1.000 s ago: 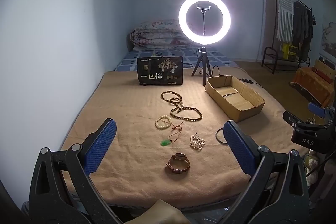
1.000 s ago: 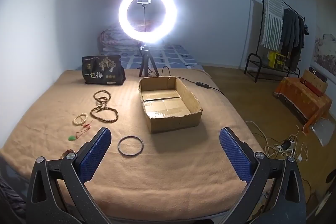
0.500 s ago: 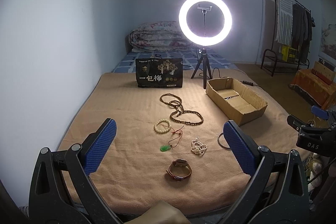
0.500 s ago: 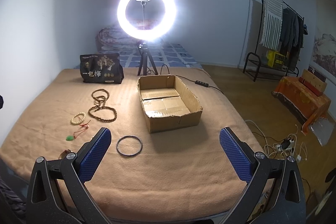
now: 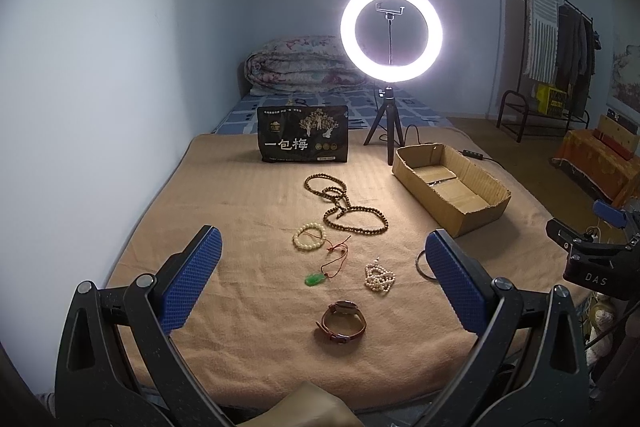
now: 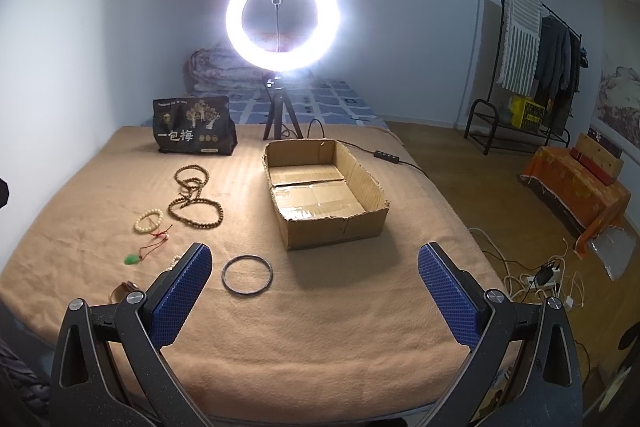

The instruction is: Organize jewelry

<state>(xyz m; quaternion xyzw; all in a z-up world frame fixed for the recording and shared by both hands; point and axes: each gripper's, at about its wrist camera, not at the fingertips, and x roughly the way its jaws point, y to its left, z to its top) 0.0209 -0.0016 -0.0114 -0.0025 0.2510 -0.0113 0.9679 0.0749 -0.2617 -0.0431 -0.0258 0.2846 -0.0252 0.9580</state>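
Listing from the left: left tool (image 5: 320, 275), fingers spread wide apart, holding nothing, hovering above the near edge of the tan blanket (image 5: 240, 195) on the bed.

On the blanket, all lying loose and apart from the tools:
- cream bead bracelet (image 5: 309, 235);
- long brown bead strand (image 5: 344, 205), looped in several coils;
- green pendant (image 5: 315, 279) on a thin red cord;
- brown-strapped watch (image 5: 342, 321), nearest the front edge; in the right wrist view only a sliver shows behind the left finger;
- small white bead cluster (image 5: 379, 277), its form hard to make out;
- dark bangle (image 6: 247, 275), half hidden by a finger in the left wrist view, fully seen in the right.

Open cardboard box (image 6: 324, 193), right of the jewelry, nothing in it.

At the back: black printed bag (image 5: 303, 134), standing upright; lit ring light (image 5: 391, 31) on a tripod, its glare washing out the folded quilt behind.

Right tool (image 6: 314, 291), fingers likewise wide apart, holding nothing; cut off at the left wrist view's right edge.
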